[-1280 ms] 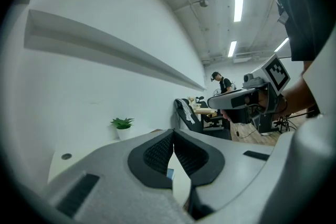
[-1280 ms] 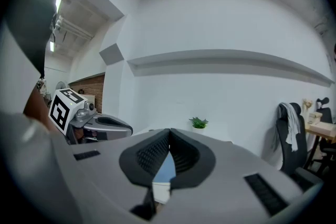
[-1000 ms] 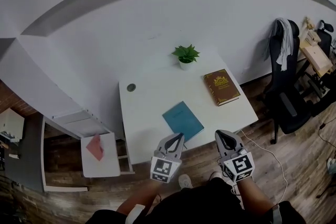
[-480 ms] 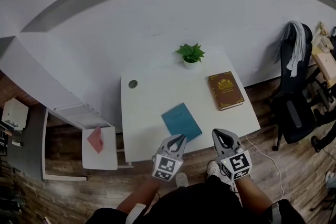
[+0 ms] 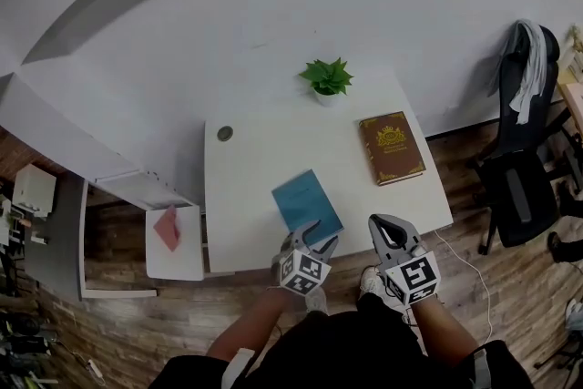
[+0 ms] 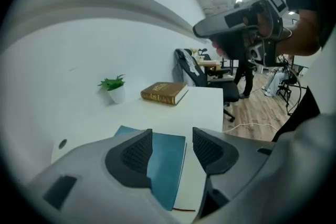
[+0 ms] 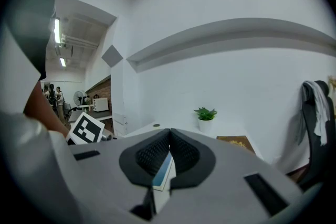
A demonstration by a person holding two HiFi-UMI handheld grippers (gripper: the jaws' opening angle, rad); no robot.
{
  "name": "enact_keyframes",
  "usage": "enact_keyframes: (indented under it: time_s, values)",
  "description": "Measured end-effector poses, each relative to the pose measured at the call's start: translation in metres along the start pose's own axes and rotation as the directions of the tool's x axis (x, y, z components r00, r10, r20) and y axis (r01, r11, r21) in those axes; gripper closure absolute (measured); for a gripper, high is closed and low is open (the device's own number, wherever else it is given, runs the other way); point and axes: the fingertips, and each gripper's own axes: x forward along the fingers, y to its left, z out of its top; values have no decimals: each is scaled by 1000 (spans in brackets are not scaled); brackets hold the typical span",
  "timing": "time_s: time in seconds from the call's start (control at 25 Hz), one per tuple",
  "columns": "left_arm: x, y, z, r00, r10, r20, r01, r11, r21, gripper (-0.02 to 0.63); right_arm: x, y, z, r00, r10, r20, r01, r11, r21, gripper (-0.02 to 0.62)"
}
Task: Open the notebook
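Observation:
A teal notebook [image 5: 307,202] lies closed near the front edge of the white table [image 5: 264,159]. My left gripper [image 5: 316,239] hovers just over the notebook's near end, tilted down, and its jaws are opening. In the left gripper view the notebook [image 6: 165,165] shows in the gap of the left gripper [image 6: 172,134], and the pads do not press on it. My right gripper [image 5: 380,223] is to the right of the notebook at the table's front edge. In its own view the right gripper [image 7: 169,135] is shut, with nothing held.
A brown hardback book [image 5: 392,148] lies at the table's right side and a small potted plant [image 5: 328,79] stands at the back. A round cable hole [image 5: 225,134] is at the back left. An office chair [image 5: 519,187] stands to the right, a low white shelf [image 5: 173,241] to the left.
My left gripper has dropped forward to the notebook's near end and its jaws have gone from shut to open. The right gripper has shifted slightly and stays shut.

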Motion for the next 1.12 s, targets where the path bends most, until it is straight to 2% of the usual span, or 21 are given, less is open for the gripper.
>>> enact_keyframes:
  time_s: [0.24, 0.36, 0.52, 0.6, 0.68, 0.84, 1.0, 1.12]
  values:
    - [43, -7, -27, 986, -29, -164, 48, 993, 112, 371, -4, -11, -14, 1000, 17, -12, -16, 999, 33, 592]
    - [60, -12, -44, 965, -37, -260, 85, 981, 176, 371, -11, -19, -25, 1000, 14, -24, -13, 999, 46, 592]
    - [71, -13, -59, 937, -40, -348, 117, 972, 202, 371, -18, -29, -30, 1000, 9, -27, -7, 997, 74, 592]
    - [72, -11, -59, 932, -40, -360, 117, 974, 195, 371, -20, -37, -28, 1000, -2, -14, 3, 995, 95, 592]
    - [73, -10, -59, 930, -47, -366, 120, 976, 180, 400, -21, -42, -29, 1000, -8, -11, 9, 994, 107, 592]
    - [75, -13, -61, 923, -90, -374, 156, 976, 151, 426, -19, -40, -28, 1000, -3, -6, 3, 994, 107, 592]
    - [72, -22, -59, 924, -96, -371, 178, 965, 193, 500, -18, -30, -30, 1000, 14, -11, -12, 994, 110, 592]
    - [68, -26, -56, 931, -100, -350, 177, 965, 194, 558, -15, -22, -30, 999, 34, -16, -33, 994, 104, 592]
